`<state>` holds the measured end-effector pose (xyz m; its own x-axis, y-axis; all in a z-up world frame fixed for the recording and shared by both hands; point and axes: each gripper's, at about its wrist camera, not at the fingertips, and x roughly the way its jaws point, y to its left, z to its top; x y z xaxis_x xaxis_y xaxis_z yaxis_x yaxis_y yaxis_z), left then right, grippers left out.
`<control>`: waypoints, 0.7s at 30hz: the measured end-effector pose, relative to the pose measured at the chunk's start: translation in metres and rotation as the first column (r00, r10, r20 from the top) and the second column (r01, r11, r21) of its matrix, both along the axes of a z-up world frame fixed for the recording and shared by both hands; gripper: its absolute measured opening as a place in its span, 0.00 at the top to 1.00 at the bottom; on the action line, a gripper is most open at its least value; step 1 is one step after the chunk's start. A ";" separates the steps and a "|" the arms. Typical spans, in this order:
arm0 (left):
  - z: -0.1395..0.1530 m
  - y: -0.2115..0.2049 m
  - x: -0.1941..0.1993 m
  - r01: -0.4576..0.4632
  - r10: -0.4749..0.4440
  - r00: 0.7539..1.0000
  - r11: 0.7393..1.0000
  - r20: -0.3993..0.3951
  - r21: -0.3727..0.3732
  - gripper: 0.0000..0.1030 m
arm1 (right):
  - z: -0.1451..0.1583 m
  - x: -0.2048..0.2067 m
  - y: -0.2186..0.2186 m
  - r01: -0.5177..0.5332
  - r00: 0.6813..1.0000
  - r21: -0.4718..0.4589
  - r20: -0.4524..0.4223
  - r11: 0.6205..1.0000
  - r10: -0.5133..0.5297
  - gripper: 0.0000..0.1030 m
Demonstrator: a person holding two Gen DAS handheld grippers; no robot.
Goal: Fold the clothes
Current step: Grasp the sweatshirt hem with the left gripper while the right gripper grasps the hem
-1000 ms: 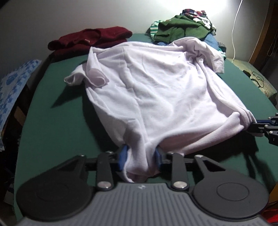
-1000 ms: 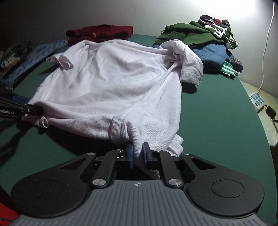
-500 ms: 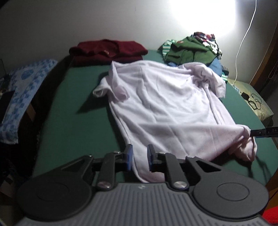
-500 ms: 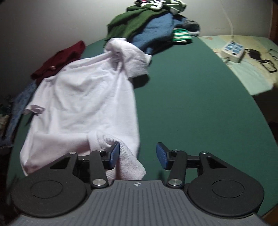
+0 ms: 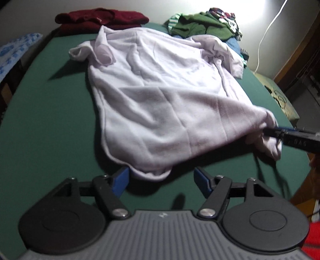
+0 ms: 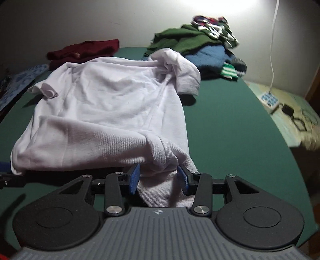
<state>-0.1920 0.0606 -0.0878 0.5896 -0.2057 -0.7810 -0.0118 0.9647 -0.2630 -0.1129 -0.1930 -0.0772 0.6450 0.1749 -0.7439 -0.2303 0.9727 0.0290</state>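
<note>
While a lamp glares off the pale wall behind, a green table [image 5: 50,124] carries, from left to right, one folded maroon garment [image 5: 100,18], one white shirt [image 5: 160,96] spread flat mid-table, and one heap of clothes [image 5: 206,26]. The left gripper [image 5: 161,178] is opening, clear of the hem; the right gripper [image 6: 158,178] is closing around a bunched shirt corner.

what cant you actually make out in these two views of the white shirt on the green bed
- Right wrist view: whether the closing right gripper presses the white shirt corner between its jaws; bunched cloth hides contact.
- Left wrist view: right gripper tip blurred, buried in cloth, cut off by the edge.
- Both views: the clothes pile items overlap, glare washes them out.
- Left gripper opening: hem beneath it in shadow.
</note>
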 end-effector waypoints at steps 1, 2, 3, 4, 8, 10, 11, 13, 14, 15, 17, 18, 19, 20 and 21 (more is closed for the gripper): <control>0.000 -0.002 0.004 -0.008 0.008 1.000 1.000 0.004 0.015 0.46 | -0.004 0.004 -0.003 0.019 1.000 0.028 -0.018 0.999 -0.018 0.64; 0.001 -0.004 0.008 -0.016 0.016 1.000 0.999 0.009 0.031 0.65 | -0.006 0.007 -0.005 0.040 0.999 0.043 -0.030 0.998 -0.039 0.74; 0.002 -0.004 0.011 -0.018 0.017 1.000 0.999 0.012 0.036 0.77 | -0.006 0.008 -0.006 0.051 0.998 0.048 -0.031 0.998 -0.050 0.96; 0.005 -0.003 0.013 -0.014 0.014 1.000 0.999 0.014 0.033 0.78 | -0.004 0.008 -0.007 0.055 0.998 0.050 -0.027 0.997 -0.054 0.96; 0.033 0.000 0.006 -0.013 0.005 0.995 0.996 0.101 0.085 0.83 | 0.018 -0.003 -0.015 0.019 0.999 0.053 0.050 0.998 -0.021 0.96; 0.053 0.005 0.001 -0.014 0.003 0.990 0.997 0.139 0.074 0.83 | 0.032 -0.005 -0.024 0.008 0.997 0.070 0.071 0.998 -0.013 0.97; 0.063 0.009 -0.001 -0.016 0.004 0.986 0.998 0.164 0.069 0.83 | 0.039 -0.006 -0.029 0.003 0.997 0.082 0.079 0.997 -0.010 0.97; 0.083 0.017 -0.004 -0.033 0.017 0.976 0.997 0.216 0.071 0.83 | 0.051 -0.002 -0.044 0.026 0.994 0.112 0.101 0.993 -0.037 0.97; 0.089 0.021 -0.002 -0.046 0.028 0.973 0.996 0.230 0.074 0.83 | 0.055 0.003 -0.051 0.048 0.992 0.123 0.110 0.991 -0.062 0.97; 0.091 0.025 0.003 -0.064 0.042 0.971 0.994 0.233 0.087 0.83 | 0.057 0.008 -0.058 0.075 0.989 0.130 0.118 0.989 -0.090 0.97; 0.086 0.032 0.018 -0.098 0.069 0.974 0.987 0.217 0.126 0.84 | 0.053 0.023 -0.064 0.118 0.983 0.124 0.126 0.985 -0.134 0.97; 0.080 0.036 0.029 -0.106 0.078 0.978 0.984 0.193 0.140 0.84 | 0.048 0.031 -0.064 0.123 0.982 0.113 0.130 0.986 -0.138 0.97; 0.072 0.039 0.034 -0.111 0.086 0.982 0.983 0.169 0.148 0.83 | 0.041 0.038 -0.063 0.118 0.982 0.090 0.134 0.989 -0.130 0.96; 0.064 0.040 0.037 -0.115 0.093 0.985 0.982 0.145 0.151 0.83 | 0.031 0.046 -0.058 0.100 0.986 0.052 0.132 0.994 -0.106 0.96; 0.057 0.041 0.039 -0.118 0.100 0.988 0.981 0.122 0.155 0.83 | 0.019 0.051 -0.053 0.084 0.989 -0.004 0.125 0.996 -0.082 0.96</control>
<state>-0.1531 0.1018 -0.0311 0.6878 -0.0123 -0.7258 -0.0986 0.9890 -0.1102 -0.0614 -0.2462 -0.0578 0.7449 0.1104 -0.6580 -0.1501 0.9887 -0.0040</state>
